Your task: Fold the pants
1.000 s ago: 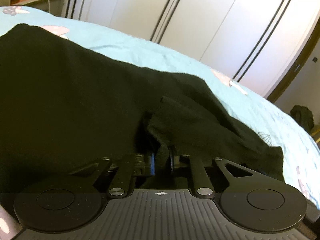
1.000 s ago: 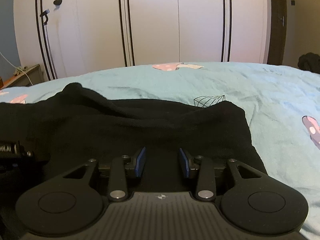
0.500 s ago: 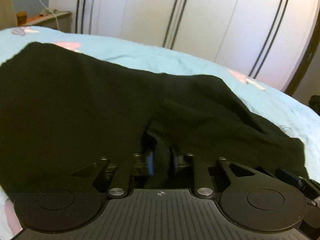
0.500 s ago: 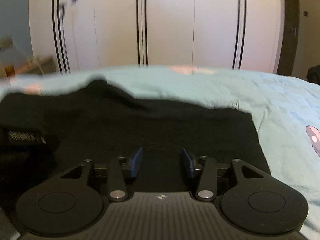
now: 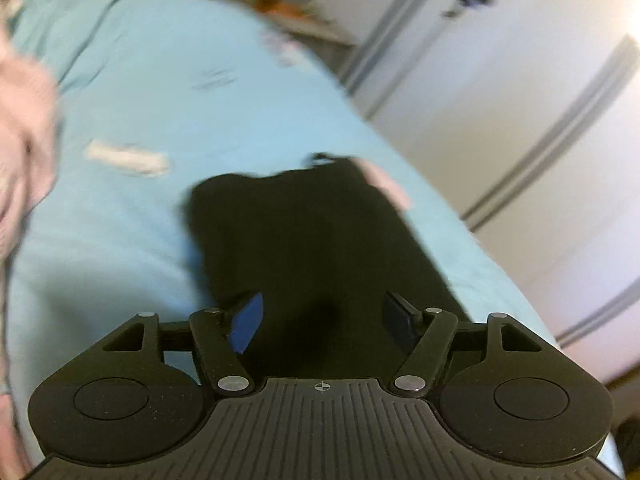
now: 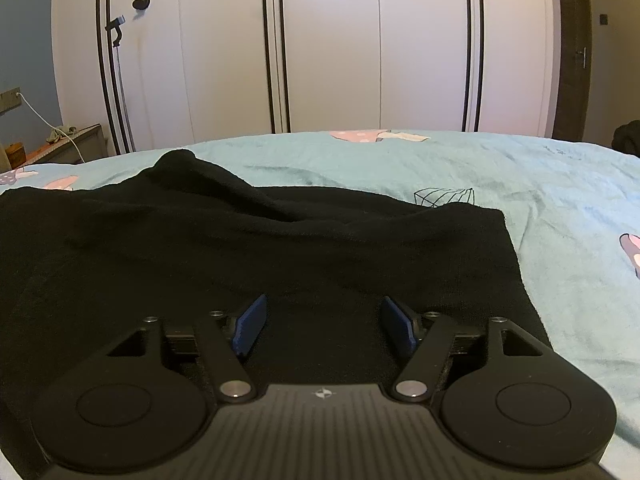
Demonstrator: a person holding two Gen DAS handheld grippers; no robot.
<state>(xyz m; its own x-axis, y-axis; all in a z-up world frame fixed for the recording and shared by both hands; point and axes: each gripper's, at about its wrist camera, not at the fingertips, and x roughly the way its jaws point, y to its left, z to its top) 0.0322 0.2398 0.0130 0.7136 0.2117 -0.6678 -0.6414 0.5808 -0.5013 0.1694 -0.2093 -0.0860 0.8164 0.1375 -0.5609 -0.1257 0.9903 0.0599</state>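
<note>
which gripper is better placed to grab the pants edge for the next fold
Right, probably. The right gripper sits low over the black pants, jaws opening with nothing pinched, and a clean edge lies just to its right. The left gripper, also opening, has a blurred view, pants running away from it.

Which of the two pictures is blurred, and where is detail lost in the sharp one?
Left wrist view: motion blur smears the blue bedsheet and the wardrobe doors; only the left gripper looks crisp. Right wrist view: sharp, but the black pants are so dark that their folds barely show; fisheye bends the wardrobe lines.
</note>
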